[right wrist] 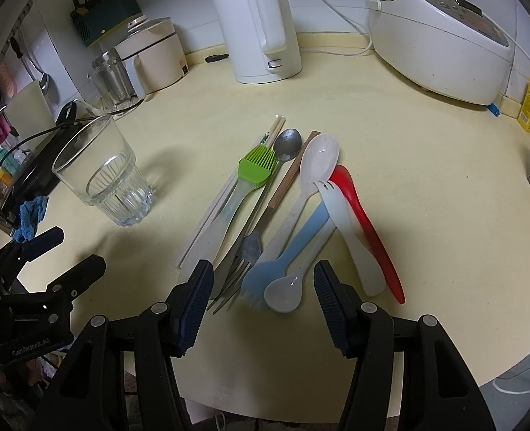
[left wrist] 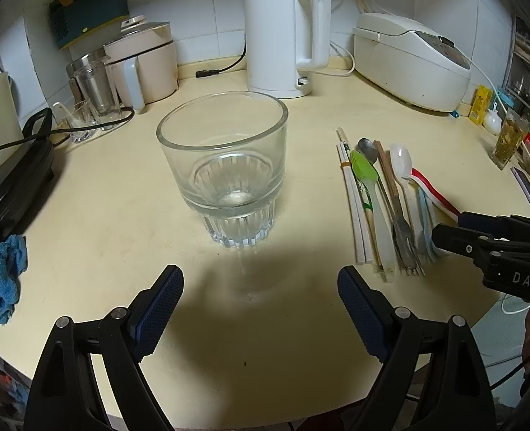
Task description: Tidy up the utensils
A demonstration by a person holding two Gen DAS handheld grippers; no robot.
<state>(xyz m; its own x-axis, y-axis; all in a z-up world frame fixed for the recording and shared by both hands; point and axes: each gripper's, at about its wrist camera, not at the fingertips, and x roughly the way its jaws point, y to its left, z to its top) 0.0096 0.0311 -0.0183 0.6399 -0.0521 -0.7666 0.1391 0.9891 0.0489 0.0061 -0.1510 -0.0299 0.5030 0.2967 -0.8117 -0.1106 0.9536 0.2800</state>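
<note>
An empty clear glass tumbler (left wrist: 225,168) (right wrist: 103,176) stands upright on the cream counter. My left gripper (left wrist: 261,287) is open just in front of it, nothing between its fingers. To the right lies a row of utensils: white chopsticks (right wrist: 211,215), a green silicone brush (right wrist: 257,165), a metal spoon (right wrist: 288,143), a metal fork (right wrist: 243,255), a blue spork (right wrist: 286,251), a beige spoon (right wrist: 318,161), a white spork (right wrist: 344,222) and a red spoon (right wrist: 365,222). My right gripper (right wrist: 263,280) is open, low over the near ends of the fork and blue spork.
A white kettle (left wrist: 286,36), a rice cooker (left wrist: 412,61) and a beige cooker pot (left wrist: 146,64) line the back wall. Black cables, a black appliance (left wrist: 9,186) and a blue cloth (left wrist: 4,280) sit at the left. A glass of yellow-green liquid (left wrist: 509,140) stands at the right.
</note>
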